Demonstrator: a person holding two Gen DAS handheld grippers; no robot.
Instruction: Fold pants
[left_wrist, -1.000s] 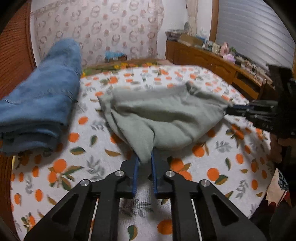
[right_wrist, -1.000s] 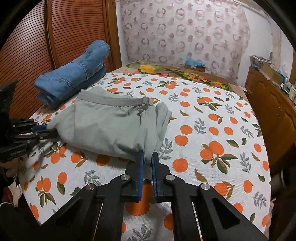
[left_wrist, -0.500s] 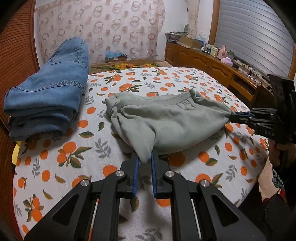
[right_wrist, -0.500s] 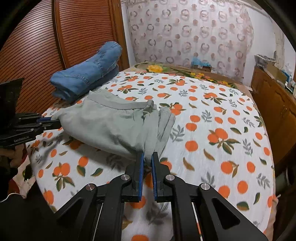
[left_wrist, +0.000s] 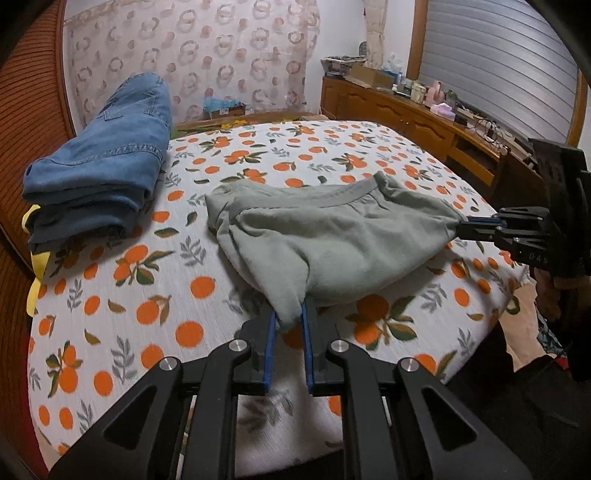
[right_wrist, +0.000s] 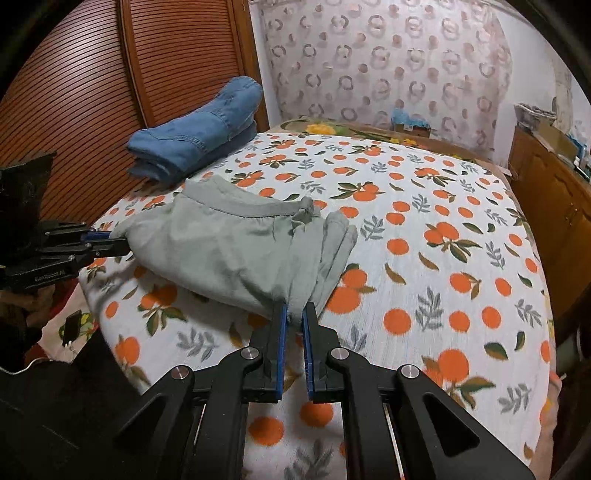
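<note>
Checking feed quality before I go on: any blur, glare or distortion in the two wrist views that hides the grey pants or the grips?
Left wrist view: strong fisheye bend and dark corners, but the grey pants and left gripper are sharp; no glare. Right wrist view: slight smear on the bedspread near the bottom edge; the right gripper, clamped on cloth, is clear.

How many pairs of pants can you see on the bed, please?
2: grey-green pants mid-bed, pinched at both ends by the left gripper and right gripper; folded jeans by the wooden wall. Others may lie beneath.
</note>
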